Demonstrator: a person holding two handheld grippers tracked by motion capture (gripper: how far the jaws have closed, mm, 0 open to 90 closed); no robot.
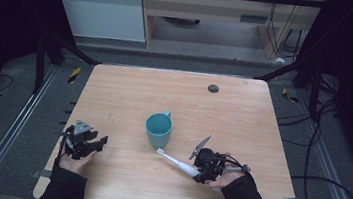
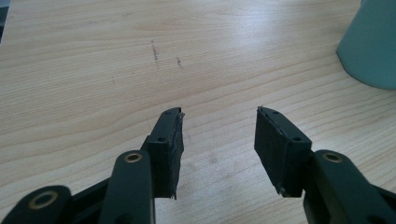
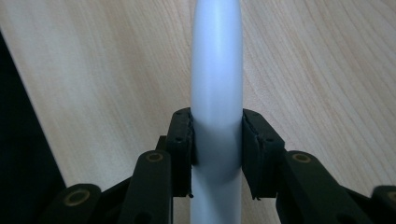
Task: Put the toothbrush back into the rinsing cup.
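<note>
We saw the smooth white electric toothbrush (image 1: 177,161) lying low over the near right of the pale wood-grain tabletop (image 1: 130,89), long axis running from our right tool (image 1: 205,169), clamped on its handle, up-left toward the teal mug (image 1: 158,129). Our left tool (image 1: 90,144) stood wide, holding nothing. Grey carpet lay beyond.

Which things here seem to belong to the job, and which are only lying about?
Probably in the job:
- electric toothbrush, clamped in the right hand-held gripper
- teal mug, upright, beside the brush head
- left hand-held gripper, open, holding nothing

Only lying about:
- black round cap near the table's far edge
- cables on the floor
</note>
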